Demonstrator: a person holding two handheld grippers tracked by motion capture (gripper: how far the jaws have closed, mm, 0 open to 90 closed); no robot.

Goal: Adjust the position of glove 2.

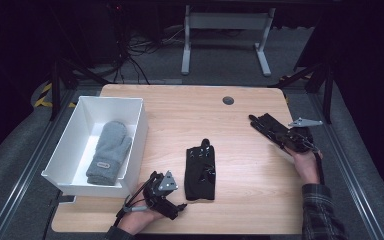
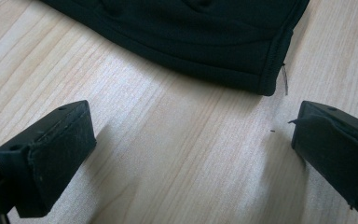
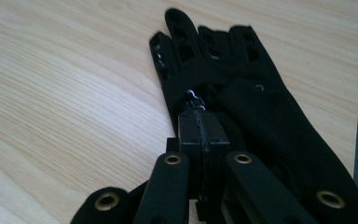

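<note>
Left gripper jaws wide apart, empty, glove cuff corner just ahead, long axis running away; right gripper pinches second glove.

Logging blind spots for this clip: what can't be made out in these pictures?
- Right gripper, right gripper view: whether its closed jaws pinch the glove; the jaws hide the contact.
- Middle glove, left gripper view: fingers cut off by the top edge.
- Grey mitten, high view: label too small to read.
- Bin, high view: near wall hides the floor beside the mitten's cuff.
</note>
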